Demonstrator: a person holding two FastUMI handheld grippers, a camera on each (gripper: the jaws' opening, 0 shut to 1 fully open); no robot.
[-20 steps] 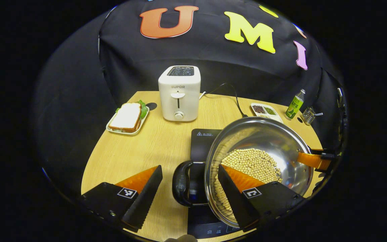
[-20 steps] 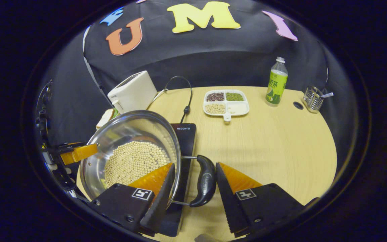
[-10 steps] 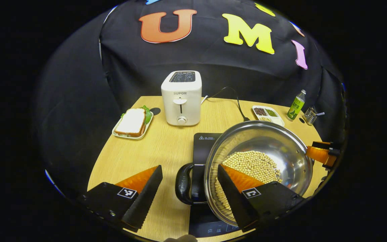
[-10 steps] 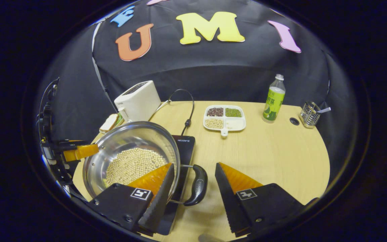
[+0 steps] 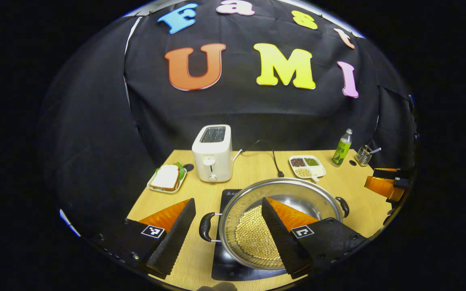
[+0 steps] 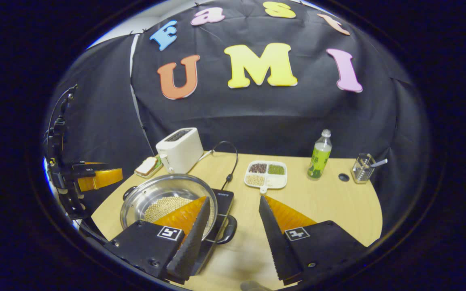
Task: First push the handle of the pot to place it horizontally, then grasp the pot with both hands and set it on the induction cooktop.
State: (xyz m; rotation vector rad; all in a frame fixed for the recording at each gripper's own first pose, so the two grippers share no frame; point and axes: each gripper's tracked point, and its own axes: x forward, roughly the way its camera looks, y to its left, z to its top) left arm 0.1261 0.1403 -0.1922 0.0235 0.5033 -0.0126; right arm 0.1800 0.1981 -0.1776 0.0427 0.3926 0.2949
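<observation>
A steel pot (image 5: pixel 241 204) with pale beans in it rests on the black induction cooktop (image 5: pixel 229 195). Its two black handles (image 5: pixel 204 227) point left and right, level with each other. My left gripper (image 5: pixel 227 202) hangs open above and in front of the pot, holding nothing. In the right gripper view the pot (image 6: pixel 152 193) stands on the cooktop (image 6: pixel 223 199) at lower left, its near handle (image 6: pixel 229 229) below my open right gripper (image 6: pixel 234 200). Each gripper also appears at the other view's edge: the right gripper (image 5: pixel 383 185) and the left gripper (image 6: pixel 97 179), both away from the pot.
A white toaster (image 5: pixel 212 153) with its cable stands at the back of the wooden table (image 5: pixel 253 169). A sandwich on a plate (image 5: pixel 166 178) lies to its left. On the right are a divided dish (image 6: pixel 266 174), a green bottle (image 6: pixel 318 155) and a wire holder (image 6: pixel 361 169).
Both grippers have pulled up and back from the pot. Its handles, which lay between the open fingers, are now well below them. The pot stays on the cooktop.
</observation>
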